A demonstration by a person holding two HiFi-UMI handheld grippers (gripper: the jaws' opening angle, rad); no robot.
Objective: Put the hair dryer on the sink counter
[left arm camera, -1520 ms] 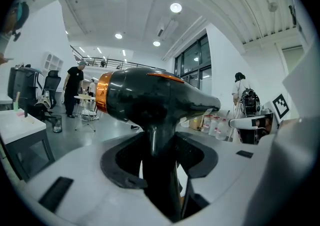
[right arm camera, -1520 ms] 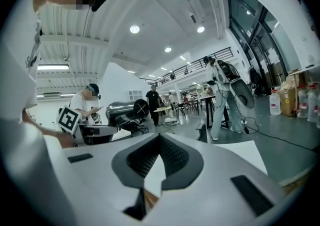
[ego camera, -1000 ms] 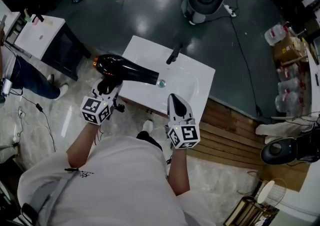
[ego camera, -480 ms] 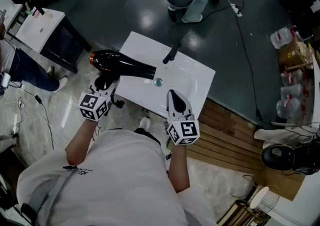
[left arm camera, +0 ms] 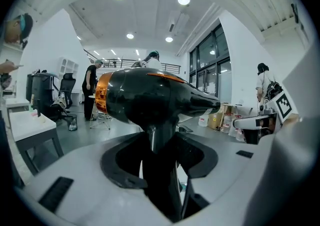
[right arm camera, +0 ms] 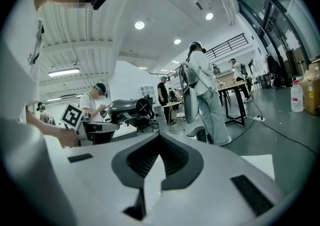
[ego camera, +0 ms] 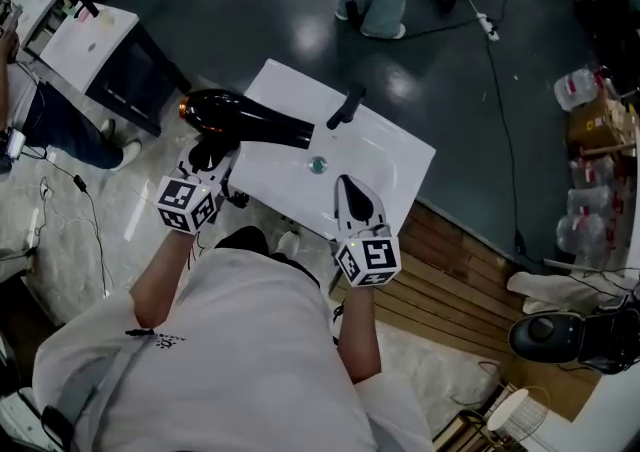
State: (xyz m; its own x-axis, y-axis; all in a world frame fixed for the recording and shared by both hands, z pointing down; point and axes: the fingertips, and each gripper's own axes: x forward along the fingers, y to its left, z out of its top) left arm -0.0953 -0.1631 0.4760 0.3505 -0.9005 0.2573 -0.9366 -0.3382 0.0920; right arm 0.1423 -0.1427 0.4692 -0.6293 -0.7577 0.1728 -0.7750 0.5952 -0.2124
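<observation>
Hair dryer (ego camera: 240, 118) had edged further over the sink counter (ego camera: 400, 155), its handle clamped in the left gripper (ego camera: 205, 156) for carrying; right gripper (ego camera: 348, 190) stayed closed, empty.

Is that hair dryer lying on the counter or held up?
Held up: the left gripper clamps the black hair dryer by its handle, barrel above the white sink counter.
</observation>
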